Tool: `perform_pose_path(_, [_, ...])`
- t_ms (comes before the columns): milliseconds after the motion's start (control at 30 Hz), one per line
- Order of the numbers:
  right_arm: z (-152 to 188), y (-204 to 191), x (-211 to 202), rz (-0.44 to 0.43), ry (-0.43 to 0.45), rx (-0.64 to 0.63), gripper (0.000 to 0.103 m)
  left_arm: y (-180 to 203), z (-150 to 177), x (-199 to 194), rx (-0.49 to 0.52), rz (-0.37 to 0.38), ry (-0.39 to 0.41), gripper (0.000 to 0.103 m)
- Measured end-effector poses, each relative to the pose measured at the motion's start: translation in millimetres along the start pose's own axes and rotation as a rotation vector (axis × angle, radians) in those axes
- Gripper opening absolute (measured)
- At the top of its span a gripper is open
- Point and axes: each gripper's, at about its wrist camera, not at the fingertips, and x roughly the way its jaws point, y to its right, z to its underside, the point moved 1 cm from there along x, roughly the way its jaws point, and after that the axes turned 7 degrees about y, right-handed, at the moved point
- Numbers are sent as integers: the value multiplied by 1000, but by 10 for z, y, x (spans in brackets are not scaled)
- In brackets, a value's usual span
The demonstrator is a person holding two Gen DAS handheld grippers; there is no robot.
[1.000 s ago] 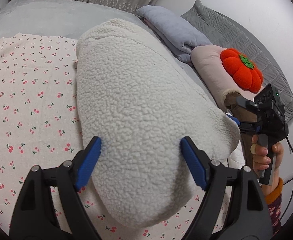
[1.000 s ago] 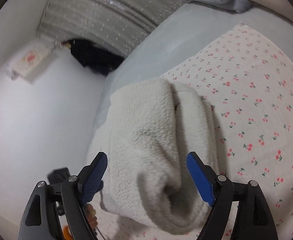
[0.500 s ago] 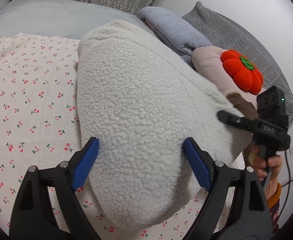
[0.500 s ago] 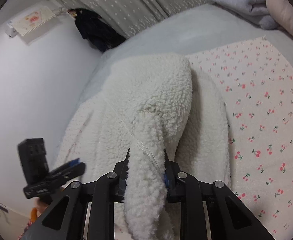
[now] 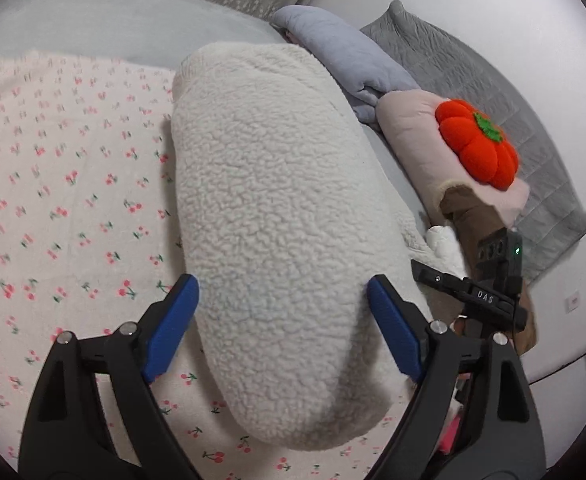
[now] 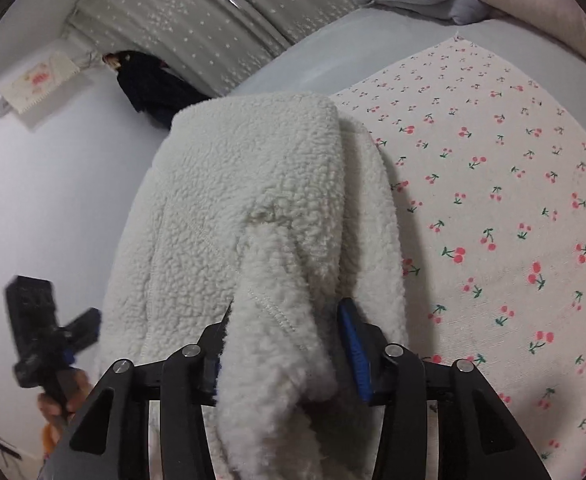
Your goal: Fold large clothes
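Since a second ago the right gripper (image 6: 289, 344) has come down onto the white fleece garment (image 5: 277, 208) and taken a fold of it between its blue pads; half a second back it was clenched tight on that fold, and its jaws are now opening, with the fleece between them and the right pad (image 6: 355, 350) already standing a little off the pile. The left gripper (image 5: 283, 324) has barely shifted: its jaws stand wide, released, straddling the near end of the garment without pressing it. That garment lies folded into a long bundle on a cherry-print sheet (image 5: 61, 184), running from 6 o'clock toward 12 in the left wrist view. Only that view shows the things at 2 o'clock: a blue-grey folded blanket (image 5: 345, 56), a pink pillow (image 5: 409, 128) bearing a red pumpkin cushion (image 5: 477, 144), and a grey quilted pillow (image 5: 493, 80) against the wall, plus the right gripper seen from outside at 4 o'clock. Only the right wrist view shows the seam on the pinched fold, a dark garment (image 6: 149, 88) at 10 o'clock below a dotted grey curtain (image 6: 229, 24), and the left gripper with the person's hand (image 6: 63, 400) at 8 o'clock.
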Motion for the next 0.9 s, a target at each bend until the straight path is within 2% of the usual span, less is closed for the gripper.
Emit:
perform_pose_path(100, [-38,33,17,-2,-17,7,64,-148,15,61,-85,66,-20,87])
perform_pose_path(300, [-95,97,90,-24,-15,56,69,-319,107,166,-181,136,-40,96])
perform_pose_path(433, [-18,-74,-6,72,31,-51,77,-347,142,183,-201,152,-47,97])
perform_pose_path(500, [2,-164,-27,153,55,-124,86,-347,153,189,-202,154,-48,99])
perform_pose_path(567, [14,-174,-31,159,41,-129,87,-367,159,201,-210,160,-52,100])
perform_pose_path(667, [-8,-10,21,123,9,-43,92,-438,173,226,-240,181,-64,103])
perform_pose_path(733, [8,144,62,85,-28,43,100,-478,195,280,-274,208,-80,103])
perform_pose_path(900, [176,591,365,-143,-192,391,102,-541,251,328,-322,252,-79,102])
